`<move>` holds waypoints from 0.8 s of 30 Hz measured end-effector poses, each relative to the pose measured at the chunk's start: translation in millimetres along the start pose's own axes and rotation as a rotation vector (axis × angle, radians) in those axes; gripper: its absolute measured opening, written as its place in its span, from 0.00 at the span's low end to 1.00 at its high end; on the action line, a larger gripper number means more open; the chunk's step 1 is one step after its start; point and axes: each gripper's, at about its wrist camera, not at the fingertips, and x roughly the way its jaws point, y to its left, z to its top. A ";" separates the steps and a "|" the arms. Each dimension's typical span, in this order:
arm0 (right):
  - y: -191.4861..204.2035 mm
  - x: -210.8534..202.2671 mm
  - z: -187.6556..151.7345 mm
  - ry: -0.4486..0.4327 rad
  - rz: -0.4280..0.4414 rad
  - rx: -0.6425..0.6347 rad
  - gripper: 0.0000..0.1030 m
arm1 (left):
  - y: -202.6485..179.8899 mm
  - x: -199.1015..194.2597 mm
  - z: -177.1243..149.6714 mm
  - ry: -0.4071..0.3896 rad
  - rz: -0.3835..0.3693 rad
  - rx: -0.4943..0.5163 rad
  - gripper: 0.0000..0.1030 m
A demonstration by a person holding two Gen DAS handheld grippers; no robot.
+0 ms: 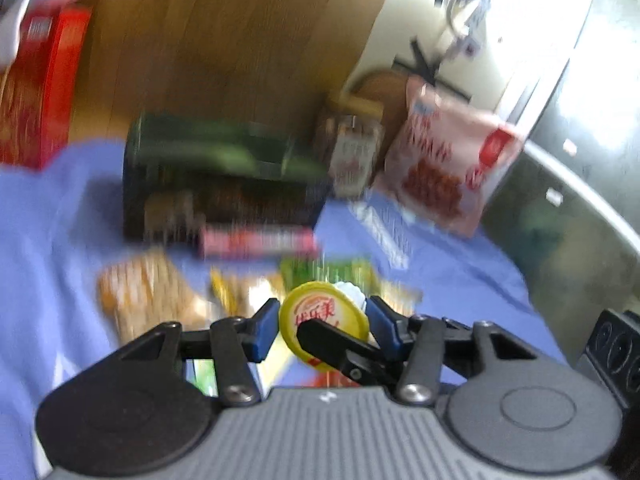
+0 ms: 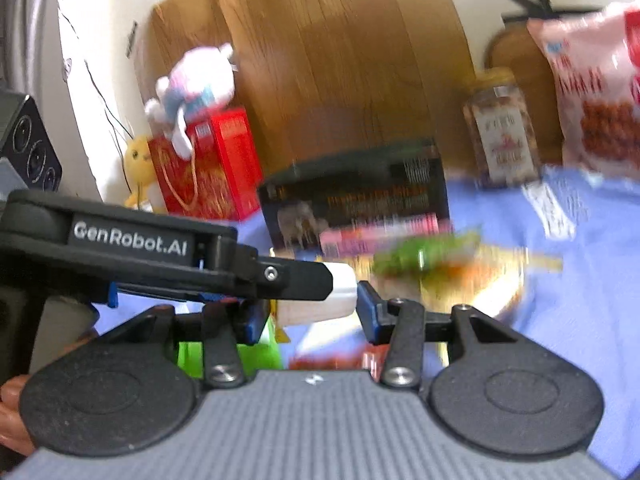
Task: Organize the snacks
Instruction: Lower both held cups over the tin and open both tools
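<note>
A cup with a yellow lid [image 1: 324,320] sits between the blue pads of my left gripper [image 1: 323,322]. A black finger of the other gripper [image 1: 340,346] crosses in front of the lid. In the right wrist view the cup's pale body [image 2: 316,306] lies sideways between my right gripper's [image 2: 310,312] pads, with the left gripper [image 2: 132,248] reaching in from the left over it. Both grippers seem closed on the cup. Loose snack packets [image 1: 160,296] lie on the blue cloth [image 1: 48,240] beyond.
A dark snack box [image 1: 224,176] with a pink packet [image 1: 260,242] in front stands mid-table. A jar [image 1: 354,152] and a pink-red bag [image 1: 448,168] stand at the back right. A red box [image 2: 208,164] with plush toys [image 2: 196,84] stands at the left. A wooden board is behind.
</note>
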 end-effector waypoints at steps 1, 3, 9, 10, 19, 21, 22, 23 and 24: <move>-1.2 4.1 12.1 -0.011 0.009 -0.016 0.47 | -0.3 1.1 15.7 -0.023 0.002 0.010 0.46; -4.7 16.2 37.5 -0.041 0.024 -0.052 0.47 | 3.3 7.6 46.6 -0.056 -0.001 0.011 0.46; -30.7 90.5 110.4 -0.017 0.058 -0.074 0.47 | 36.9 62.9 115.9 -0.060 0.083 -0.029 0.47; -33.4 106.2 116.3 0.008 0.058 -0.078 0.48 | 44.5 74.7 120.3 -0.044 0.099 -0.038 0.48; -57.1 141.9 111.2 0.093 0.033 -0.088 0.60 | 79.1 70.8 114.3 -0.067 0.155 -0.085 0.50; -78.7 116.7 112.3 0.046 0.032 -0.025 0.60 | 82.3 52.2 103.3 -0.085 0.108 -0.095 0.50; -90.6 104.2 109.8 0.032 0.022 0.007 0.60 | 82.4 47.3 96.1 -0.078 0.085 -0.099 0.50; -103.6 96.1 106.1 0.032 0.010 0.046 0.60 | 83.0 44.6 88.0 -0.060 0.067 -0.105 0.50; -116.9 88.8 101.5 0.048 -0.004 0.090 0.59 | 82.1 44.9 78.5 -0.033 0.048 -0.112 0.49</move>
